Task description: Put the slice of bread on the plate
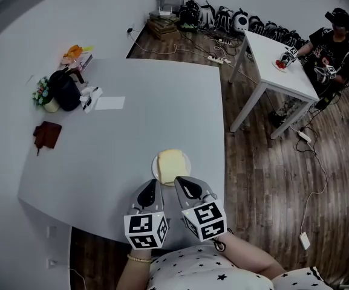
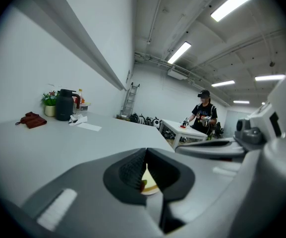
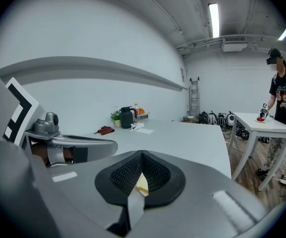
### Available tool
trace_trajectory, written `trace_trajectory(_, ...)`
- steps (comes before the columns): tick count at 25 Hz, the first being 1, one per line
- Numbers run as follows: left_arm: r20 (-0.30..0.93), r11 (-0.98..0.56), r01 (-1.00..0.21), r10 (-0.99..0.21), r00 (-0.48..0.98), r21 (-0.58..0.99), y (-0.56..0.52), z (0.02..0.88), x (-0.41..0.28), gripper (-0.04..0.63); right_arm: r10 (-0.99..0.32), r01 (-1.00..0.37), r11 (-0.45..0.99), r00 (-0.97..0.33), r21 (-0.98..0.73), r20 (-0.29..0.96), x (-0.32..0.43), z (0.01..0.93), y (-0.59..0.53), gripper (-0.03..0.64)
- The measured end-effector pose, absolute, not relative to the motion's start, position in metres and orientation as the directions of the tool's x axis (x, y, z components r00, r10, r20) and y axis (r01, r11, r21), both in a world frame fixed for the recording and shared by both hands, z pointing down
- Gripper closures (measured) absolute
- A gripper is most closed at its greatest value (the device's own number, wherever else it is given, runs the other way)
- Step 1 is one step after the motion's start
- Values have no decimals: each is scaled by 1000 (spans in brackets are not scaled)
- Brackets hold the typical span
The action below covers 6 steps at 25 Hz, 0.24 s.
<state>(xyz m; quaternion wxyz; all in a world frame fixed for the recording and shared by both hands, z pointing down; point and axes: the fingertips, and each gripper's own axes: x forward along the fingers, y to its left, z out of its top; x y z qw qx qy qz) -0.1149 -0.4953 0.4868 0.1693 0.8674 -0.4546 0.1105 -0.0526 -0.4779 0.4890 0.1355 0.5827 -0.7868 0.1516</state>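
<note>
Just short of the plate (image 1: 156,169) carrying the bread slice (image 1: 170,161), I hold my left claw (image 1: 149,190) and right claw (image 1: 188,186) side by side, angled slightly down, both closed and empty.

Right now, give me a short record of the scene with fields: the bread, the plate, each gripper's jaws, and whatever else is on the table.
bread: one pale slice, lying on the plate
plate: white, near the near edge of the grey table
left gripper: jaws together, empty, just short of the plate
right gripper: jaws together, empty, beside the plate's near rim
far-left corner: dark jug, white paper, brown item
task state: bread already on the plate
</note>
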Motion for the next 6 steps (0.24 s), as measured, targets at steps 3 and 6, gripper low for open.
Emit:
trace_trajectory(3,346,-529,-826,-751,562,194,-496,486,-115,588,-877,-958,273,-285,-88,386,-53,488,-478,620)
trace_trajectory(6,347,-530,-826,-751,563,193,-495,485,-115,588,-878,-959,269,-282,-89,387,-52,488,-478,618)
